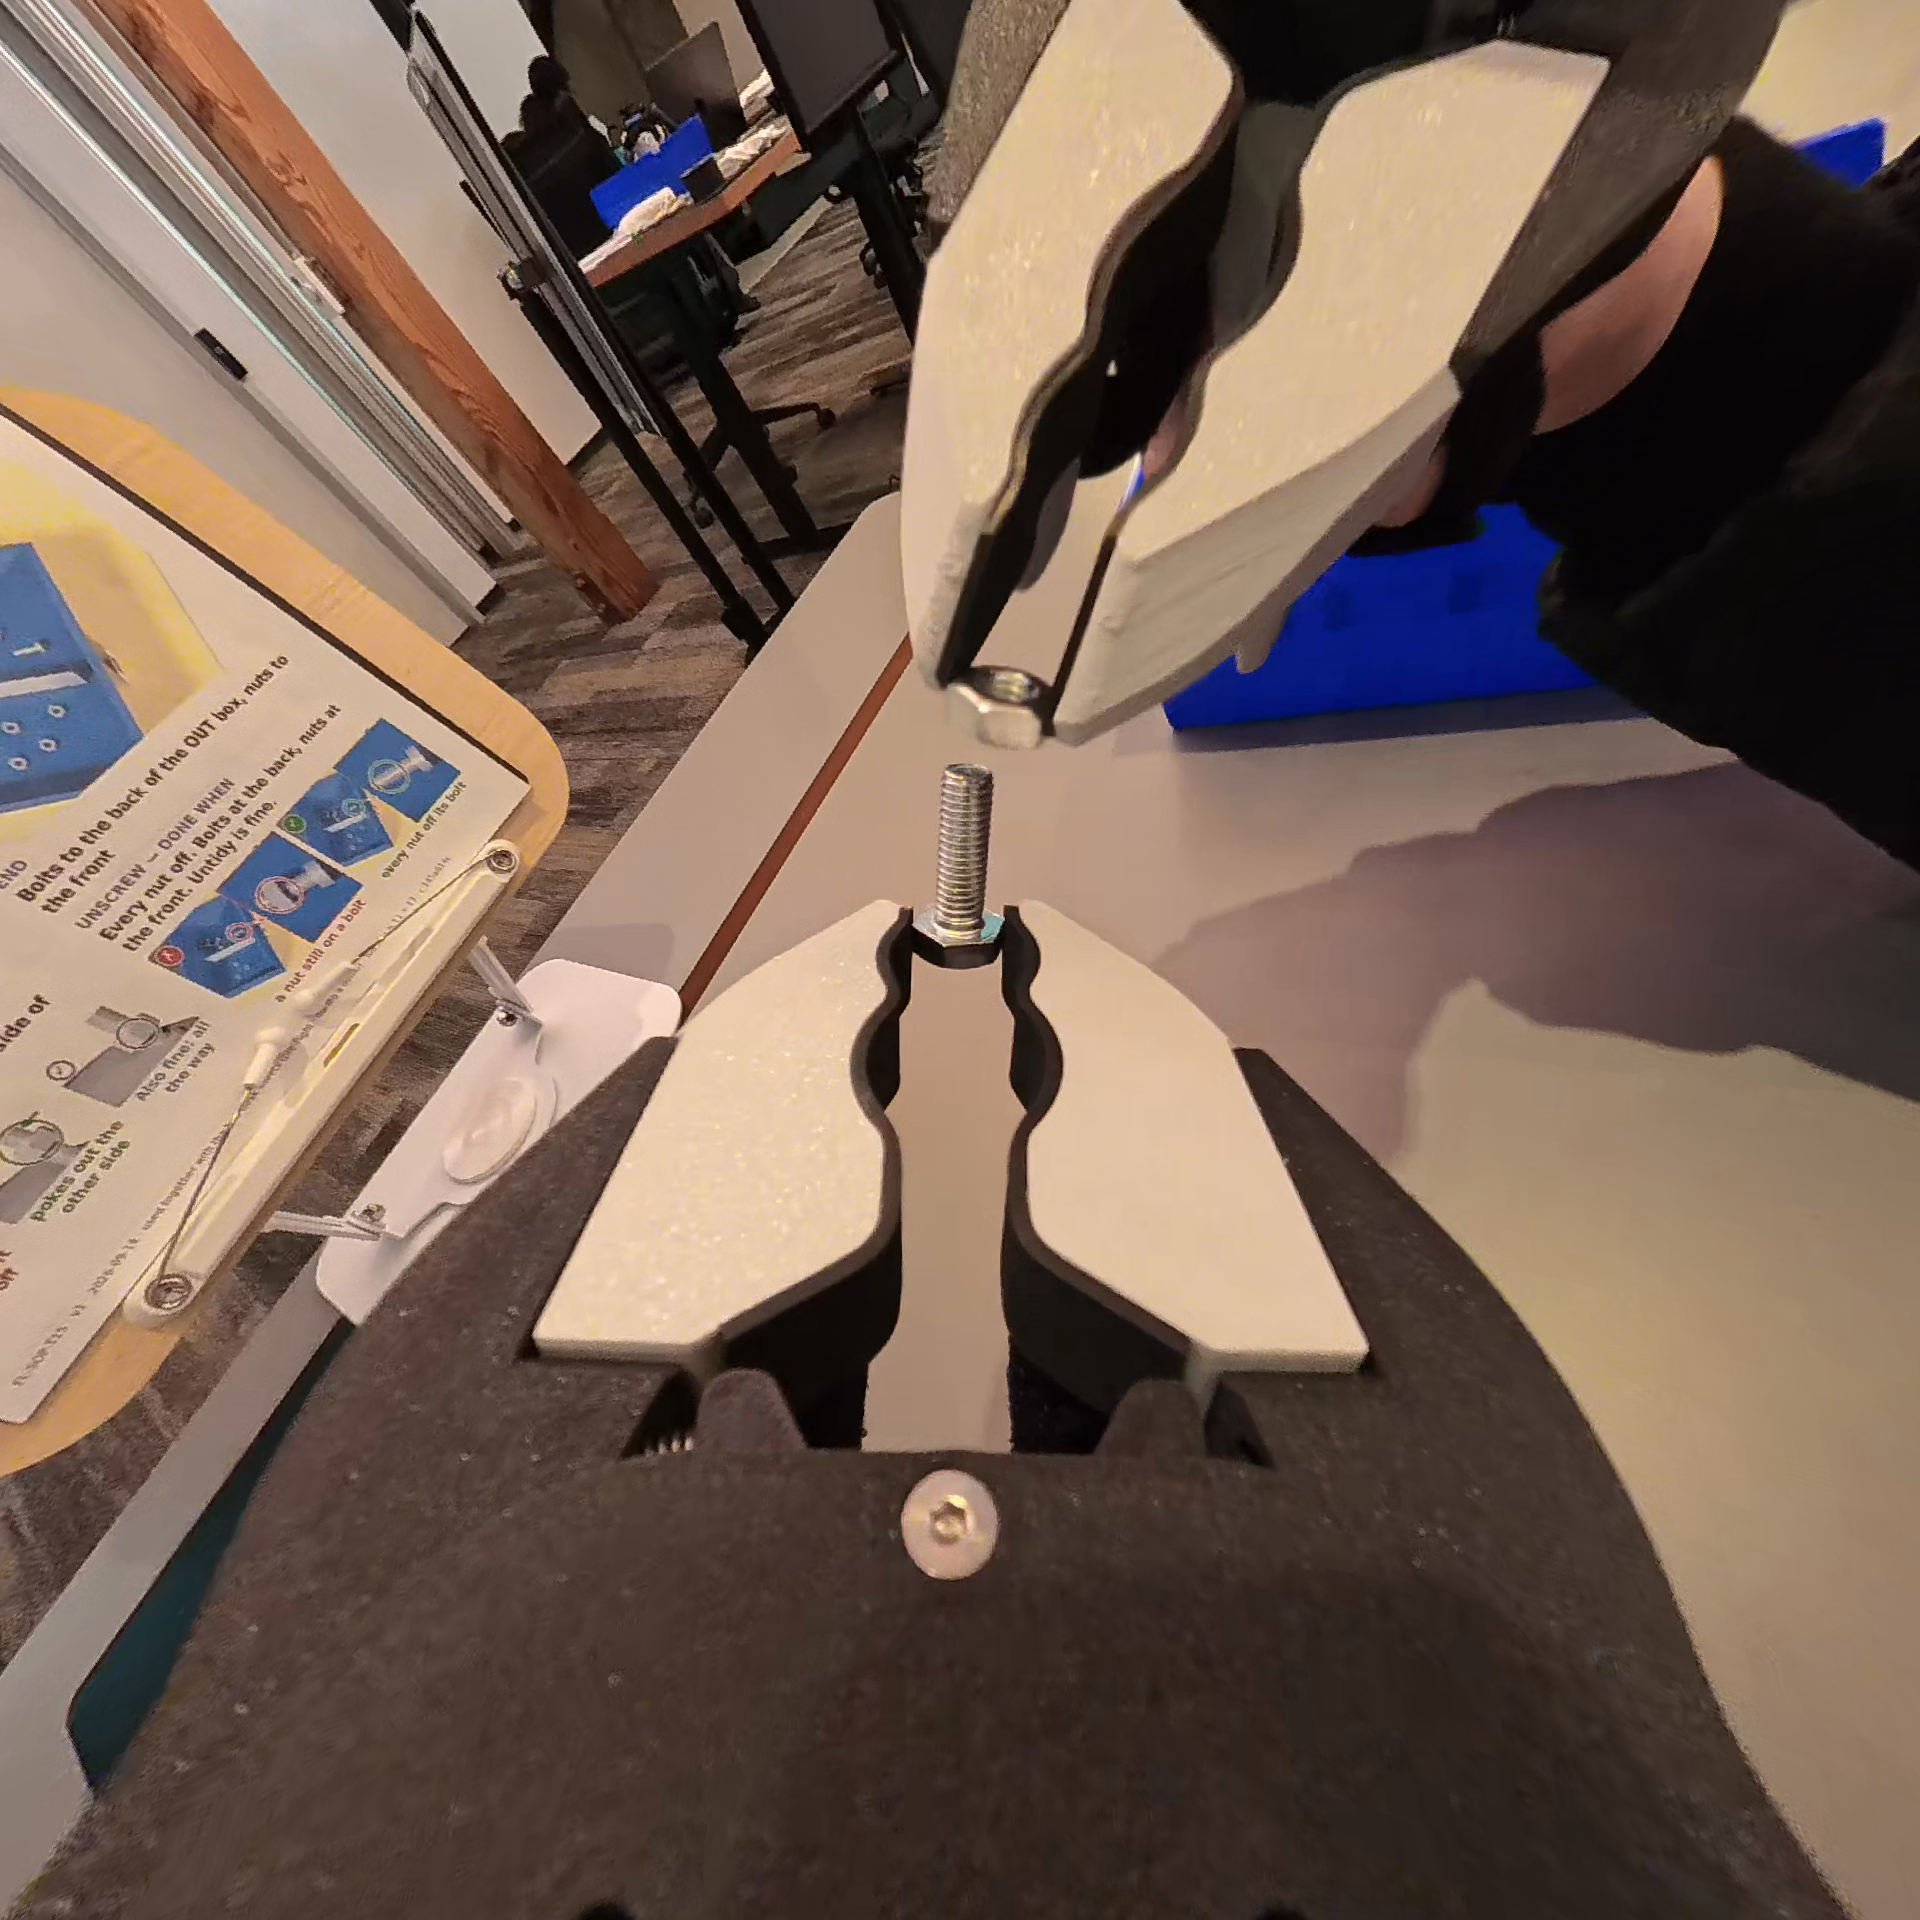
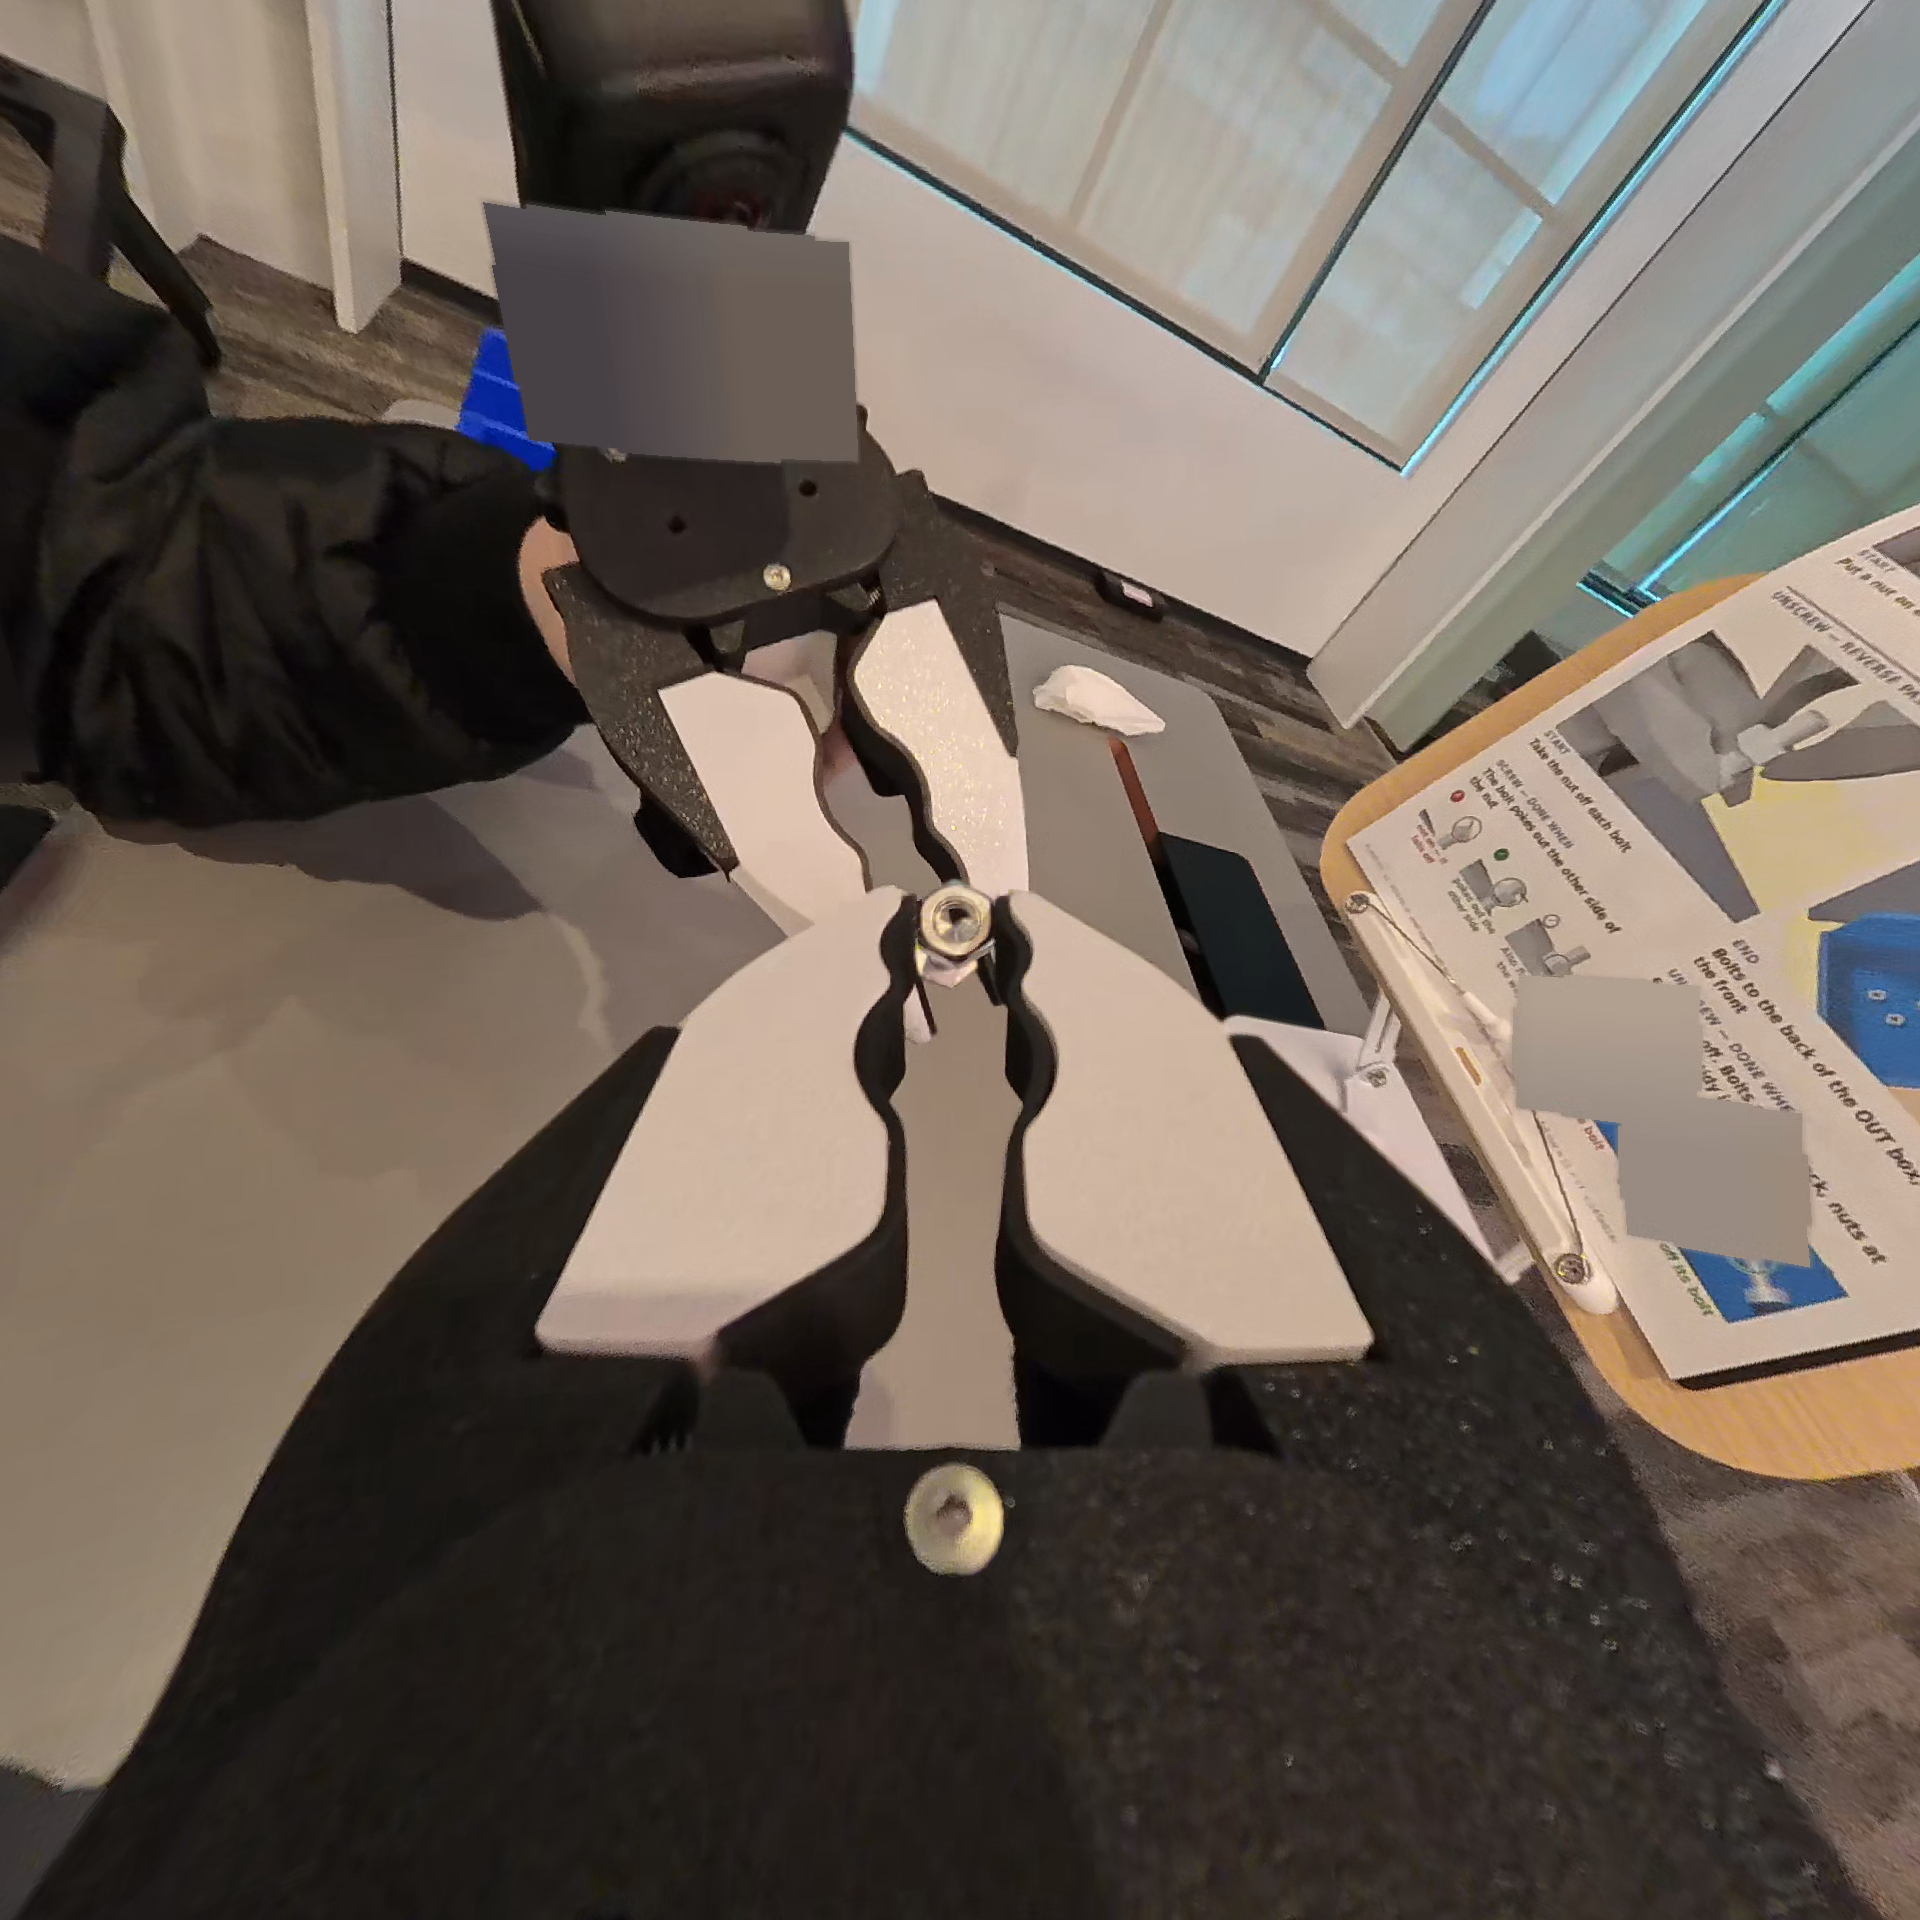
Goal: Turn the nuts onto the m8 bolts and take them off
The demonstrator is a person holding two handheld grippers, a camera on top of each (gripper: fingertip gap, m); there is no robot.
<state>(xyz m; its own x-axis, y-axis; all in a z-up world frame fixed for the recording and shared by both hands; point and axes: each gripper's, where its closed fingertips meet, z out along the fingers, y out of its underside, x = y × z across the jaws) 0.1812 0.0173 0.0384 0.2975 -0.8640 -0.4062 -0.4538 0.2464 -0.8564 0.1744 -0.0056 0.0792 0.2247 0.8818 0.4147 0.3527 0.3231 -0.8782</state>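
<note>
Holding the bolt (image 1: 964, 852) by its hex head, our left gripper (image 1: 958, 928) has both fingertips clamped on the flats, and the threaded shank stands straight up out of the jaws, bare all the way to its tip. Just above it we've got the nut (image 1: 1000, 704), silver and hexagonal, pinched at the very tips of our right gripper (image 1: 997, 698), black pads pressing on either side. A small gap of air separates nut from bolt end; they are close but not touching, and the nut sits a touch to the right of the shank's line in the left wrist view.

From the right wrist view we look straight down through the nut (image 2: 948, 925), its threaded bore in plain sight between our right gripper's (image 2: 948, 928) clenched tips, with the left gripper (image 2: 920, 914) reaching in from beyond.

Below us lies the grey table (image 1: 1455, 1143). A blue bin (image 1: 1371, 634) sits at the far side behind the right gripper, a crumpled white cloth (image 2: 1096, 698) rests farther out, and an instruction sheet (image 1: 156, 883) leans on its wooden stand beside the table edge.
</note>
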